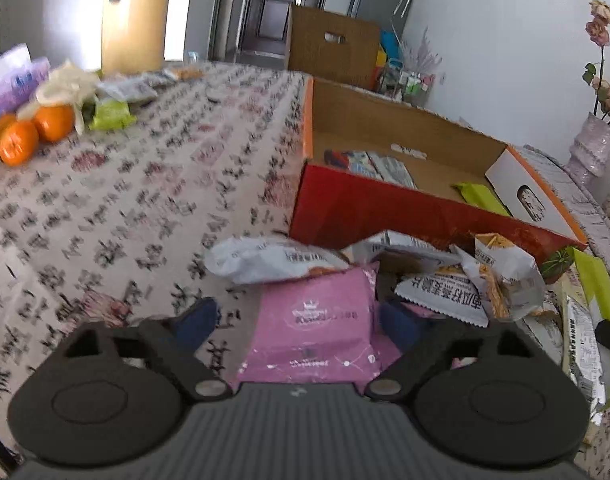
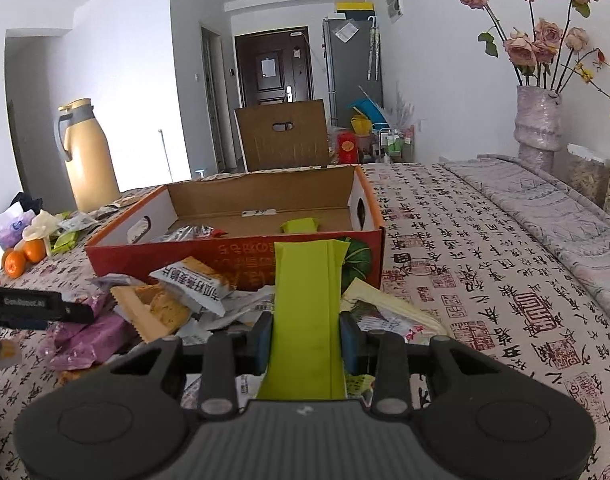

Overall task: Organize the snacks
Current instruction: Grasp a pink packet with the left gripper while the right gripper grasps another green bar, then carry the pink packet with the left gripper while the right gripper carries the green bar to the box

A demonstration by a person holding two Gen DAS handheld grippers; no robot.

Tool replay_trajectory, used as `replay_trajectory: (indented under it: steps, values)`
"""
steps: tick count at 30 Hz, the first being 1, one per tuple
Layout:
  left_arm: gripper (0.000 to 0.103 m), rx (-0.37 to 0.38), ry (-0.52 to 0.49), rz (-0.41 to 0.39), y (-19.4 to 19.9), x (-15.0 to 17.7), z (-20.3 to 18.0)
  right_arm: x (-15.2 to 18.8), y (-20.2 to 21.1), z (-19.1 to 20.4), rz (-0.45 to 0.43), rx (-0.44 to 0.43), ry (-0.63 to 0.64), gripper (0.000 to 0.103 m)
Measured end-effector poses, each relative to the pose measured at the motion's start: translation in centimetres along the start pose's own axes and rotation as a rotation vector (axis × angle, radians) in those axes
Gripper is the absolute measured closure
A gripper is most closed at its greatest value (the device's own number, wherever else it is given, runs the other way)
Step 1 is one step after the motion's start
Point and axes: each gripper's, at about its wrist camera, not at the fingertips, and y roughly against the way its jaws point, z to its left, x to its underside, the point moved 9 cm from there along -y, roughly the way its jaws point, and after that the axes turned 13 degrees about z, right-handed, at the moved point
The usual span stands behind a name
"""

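The right gripper (image 2: 305,334) is clamped on a long lime-green snack packet (image 2: 307,312) at frame centre, before the red cardboard box (image 2: 233,258). The left gripper (image 1: 295,318) stands apart around a pink packet (image 1: 317,316), not pressing it.

The open red box (image 2: 241,258) stands just behind the snack pile (image 2: 173,304), its near wall barring a low path; its top is open, with bare floor inside between packets. Left of the pile the bench (image 1: 117,208) lies bare as far as the oranges (image 1: 29,132). To the right, the cloth is clear toward the vase (image 2: 539,124).
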Motion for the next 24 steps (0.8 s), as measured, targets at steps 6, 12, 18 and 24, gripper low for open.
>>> replay_trajectory:
  steps: [6, 12, 18, 24]
  values:
    - [0.041, 0.062, 0.018, 0.001, 0.1, 0.3, -0.1, 0.2, -0.2, -0.2, 0.002, -0.002, -0.007, 0.070]
    - [0.041, 0.027, -0.007, -0.032, 1.0, 0.7, -0.6, 0.4, 0.1, -0.1, -0.002, -0.007, -0.009, 0.070]
    - [0.041, -0.007, -0.047, -0.088, 2.7, 0.9, -1.2, 0.4, 0.6, -0.1, -0.016, -0.011, -0.009, 0.070]
    - [0.041, -0.026, -0.102, -0.184, 5.8, 0.9, -2.8, 0.2, 1.3, 0.0, -0.034, -0.017, -0.005, 0.070]
